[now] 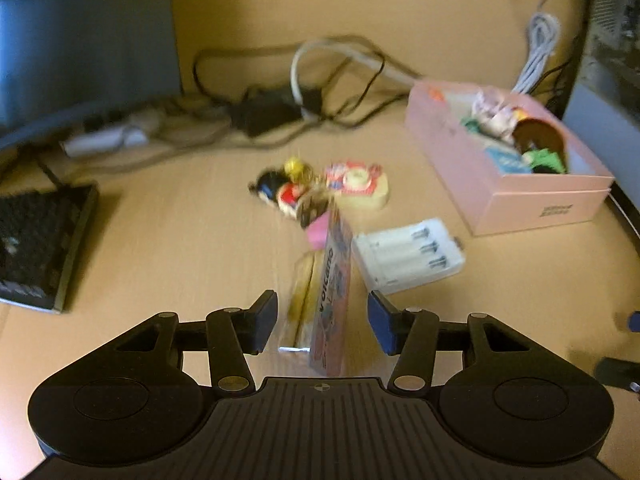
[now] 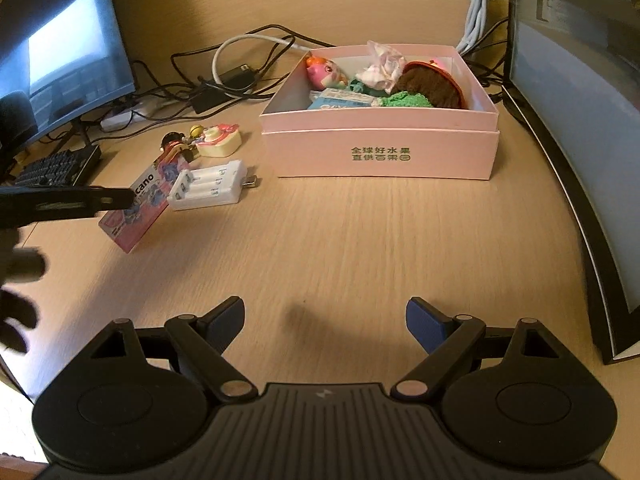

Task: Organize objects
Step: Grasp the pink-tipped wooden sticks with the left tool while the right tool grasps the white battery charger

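Between the spread fingers of the left gripper (image 1: 322,322) stands a pink card packet (image 1: 332,300), on edge and tilted; neither pad (image 1: 264,320) appears to touch it, so the claw reads as wide and holding nothing, though blur in this view limits certainty. From the right wrist view the packet (image 2: 138,204) leans just beside a white battery charger (image 2: 210,186), with small figurines (image 2: 180,144) and a round pink-and-cream trinket (image 2: 220,142) behind. The pink box (image 2: 380,152), already part filled with toys, sits well apart to the right on the desk (image 2: 340,240). The right gripper (image 2: 324,326) hovers over bare desk, wide and unloaded. Judgement: the step in hand is grasping the packet; next, close squarely on its flat faces, lift, and carry it to the box.
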A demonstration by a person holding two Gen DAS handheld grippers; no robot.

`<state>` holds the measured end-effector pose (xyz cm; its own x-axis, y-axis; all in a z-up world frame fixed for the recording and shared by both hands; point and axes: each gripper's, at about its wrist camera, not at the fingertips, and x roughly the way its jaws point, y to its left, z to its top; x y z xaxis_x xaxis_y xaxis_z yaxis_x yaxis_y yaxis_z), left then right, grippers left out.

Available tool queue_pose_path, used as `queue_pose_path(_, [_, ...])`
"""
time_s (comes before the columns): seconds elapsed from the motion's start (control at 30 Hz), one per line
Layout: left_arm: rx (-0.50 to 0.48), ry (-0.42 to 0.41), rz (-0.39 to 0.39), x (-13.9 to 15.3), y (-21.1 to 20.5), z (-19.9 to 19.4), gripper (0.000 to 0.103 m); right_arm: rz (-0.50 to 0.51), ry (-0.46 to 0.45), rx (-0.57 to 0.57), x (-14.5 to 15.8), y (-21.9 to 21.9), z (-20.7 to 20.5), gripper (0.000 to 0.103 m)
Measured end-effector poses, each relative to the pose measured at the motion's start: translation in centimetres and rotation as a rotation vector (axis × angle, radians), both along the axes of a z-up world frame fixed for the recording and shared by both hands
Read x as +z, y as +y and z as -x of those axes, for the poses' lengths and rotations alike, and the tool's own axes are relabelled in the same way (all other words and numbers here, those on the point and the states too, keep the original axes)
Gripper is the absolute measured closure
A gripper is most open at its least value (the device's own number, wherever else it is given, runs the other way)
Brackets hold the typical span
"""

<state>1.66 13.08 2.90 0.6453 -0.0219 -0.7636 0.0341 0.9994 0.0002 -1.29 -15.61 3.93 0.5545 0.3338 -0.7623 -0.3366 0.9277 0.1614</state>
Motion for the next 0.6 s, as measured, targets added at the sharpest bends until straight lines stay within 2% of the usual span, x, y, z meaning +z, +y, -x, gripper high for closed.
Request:
queue_pose_path(0.17, [0.048, 0.034, 0.025, -1.4, 0.8, -2.0, 0.048, 0.014, -0.011, 0.007, 0.2, 0.0, 0.2, 0.015])
queue_pose_path(0.2, [0.050, 0.045, 0.023, -1.7, 0.8, -2.4, 0.052, 0.017, -0.010, 0.012, 0.2, 0.0, 0.2, 0.015])
queue_pose_path(0.23, [0.047, 0.043, 0.023, -1.8, 0.8, -2.6, 0.061, 0.020, -0.010, 0.017, 0.2, 0.1, 0.2, 0.015])
queue_pose_path(0.27, [0.040, 0.039, 0.029, -1.8, 0.7, -2.6, 0.066, 0.023, -0.012, 0.023, 0.2, 0.3, 0.3, 0.015])
queue_pose_path(0.33, [0.032, 0.039, 0.069, -1.4, 0.9, -2.2, 0.077, 0.025, -0.022, 0.036, 0.4, 0.6, 0.2, 0.015])
queue_pose_path(0.4, [0.023, 0.033, 0.113, -0.9, 1.3, -1.4, 0.077, 0.020, -0.036, 0.049, 0.5, 1.1, -0.1, 0.015])
queue_pose_path(0.6, [0.049, 0.008, 0.159, 1.1, 3.8, 3.1, 0.077, 0.022, -0.117, 0.116, 0.9, 5.1, -1.4, 0.015])
